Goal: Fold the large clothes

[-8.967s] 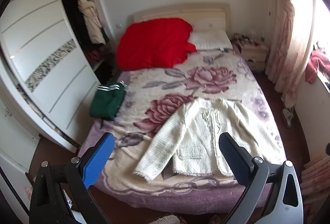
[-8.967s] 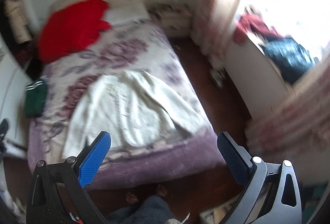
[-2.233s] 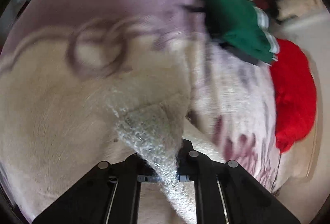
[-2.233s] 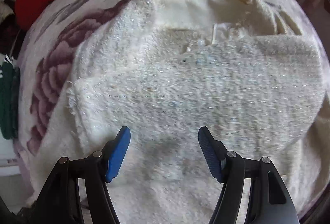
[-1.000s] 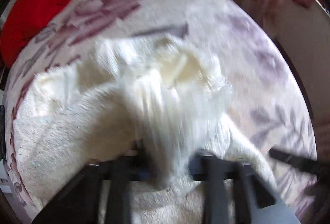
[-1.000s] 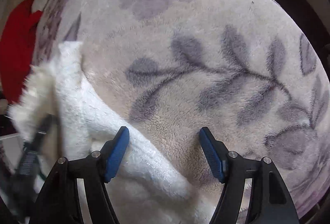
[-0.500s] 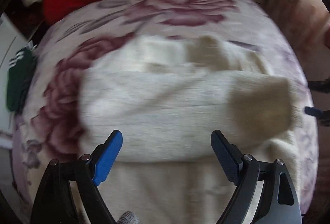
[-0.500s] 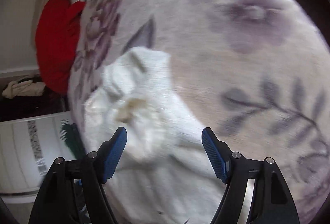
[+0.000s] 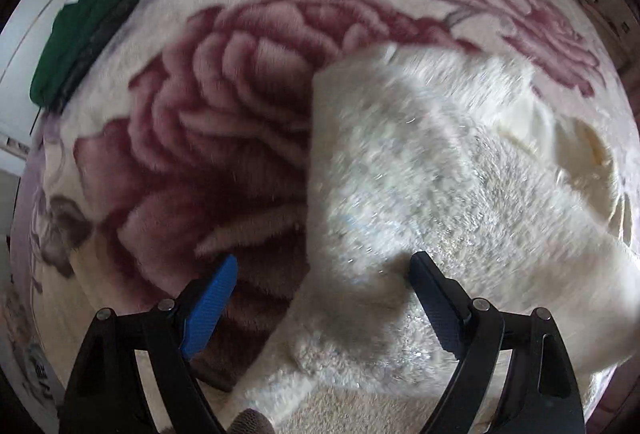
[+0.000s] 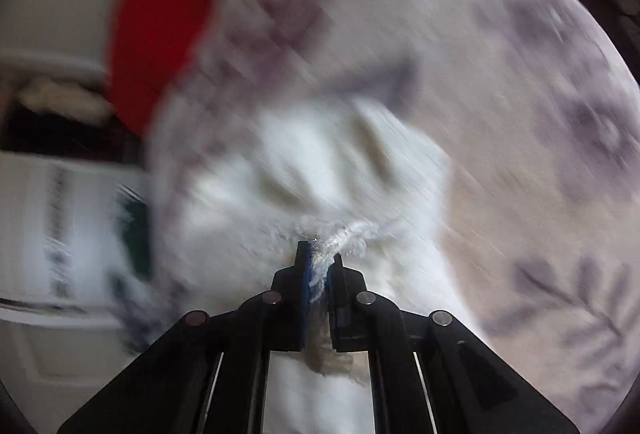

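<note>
A fluffy white cardigan (image 9: 432, 194) lies partly folded on the floral bedspread (image 9: 224, 122). My left gripper (image 9: 320, 298) is open low over the cardigan's left folded edge, its blue pads on either side of that edge. In the right wrist view, blurred by motion, my right gripper (image 10: 320, 262) is shut on a pinch of the white cardigan (image 10: 312, 170), with fabric bunched between the jaws and trailing out below them.
A folded green garment (image 9: 80, 30) lies at the bed's left edge by a white wardrobe (image 10: 60, 218). A red blanket (image 10: 160, 22) lies at the head of the bed. Bare bedspread (image 10: 540, 154) lies right of the cardigan.
My right gripper has shut on the cardigan; it was open half a second ago. My left gripper has moved left and lower, from over the folded sleeve to the cardigan's left edge.
</note>
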